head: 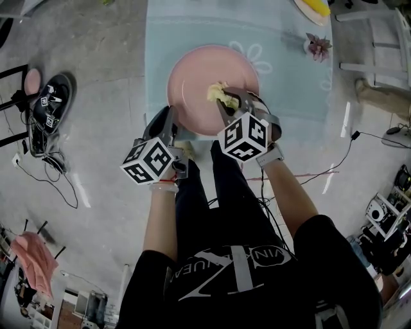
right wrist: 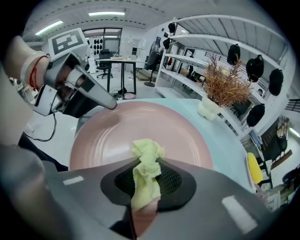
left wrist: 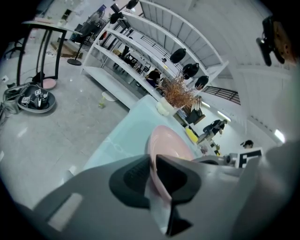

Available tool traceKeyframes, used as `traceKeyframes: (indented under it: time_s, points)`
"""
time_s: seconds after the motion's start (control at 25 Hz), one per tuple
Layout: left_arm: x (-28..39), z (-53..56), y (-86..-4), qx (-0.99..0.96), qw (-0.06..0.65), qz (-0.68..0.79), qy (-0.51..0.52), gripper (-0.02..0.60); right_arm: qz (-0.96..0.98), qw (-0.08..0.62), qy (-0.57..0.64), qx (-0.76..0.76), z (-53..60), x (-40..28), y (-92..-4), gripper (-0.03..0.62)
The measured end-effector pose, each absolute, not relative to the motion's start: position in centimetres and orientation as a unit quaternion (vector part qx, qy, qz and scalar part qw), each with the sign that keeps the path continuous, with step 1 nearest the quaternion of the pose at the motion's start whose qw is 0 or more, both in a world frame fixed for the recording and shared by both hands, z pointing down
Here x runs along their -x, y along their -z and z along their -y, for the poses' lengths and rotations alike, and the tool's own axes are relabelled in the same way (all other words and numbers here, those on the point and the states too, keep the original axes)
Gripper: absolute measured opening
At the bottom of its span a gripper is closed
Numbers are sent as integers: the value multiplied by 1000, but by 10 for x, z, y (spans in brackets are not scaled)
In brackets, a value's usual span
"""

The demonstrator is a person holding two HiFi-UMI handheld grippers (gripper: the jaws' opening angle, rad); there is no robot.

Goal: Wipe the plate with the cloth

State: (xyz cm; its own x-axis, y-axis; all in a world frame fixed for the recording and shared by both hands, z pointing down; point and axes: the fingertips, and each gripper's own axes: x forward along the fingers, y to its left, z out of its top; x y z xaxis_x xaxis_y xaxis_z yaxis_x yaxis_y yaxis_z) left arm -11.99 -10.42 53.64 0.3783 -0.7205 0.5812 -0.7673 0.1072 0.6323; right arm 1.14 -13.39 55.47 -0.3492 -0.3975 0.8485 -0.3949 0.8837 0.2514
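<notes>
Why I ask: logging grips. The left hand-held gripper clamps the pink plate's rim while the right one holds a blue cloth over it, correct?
Not blue: the cloth in the right hand-held gripper is pale yellow-green, per the right gripper view. Otherwise right.

plate (head: 192, 83): near rim hidden | yellow object (head: 316, 6): cut off at top edge

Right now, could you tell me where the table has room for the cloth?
Bare table lies beyond the plate, and between plate and succulent. The near rim is crowded: the left gripper clamps it, the right gripper holds the cloth.
</notes>
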Motion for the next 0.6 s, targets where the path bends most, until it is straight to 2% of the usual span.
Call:
traceKeyframes:
  time_s: [0.44,0.6]
  points:
    - [122,91,-527,-671,472,572,-15,0,831,519,3,-197,89,3,-555,80]
    - [123,85,-520,-687,437,579,-49,0,850,490,-40,-192,80,10,-549,83]
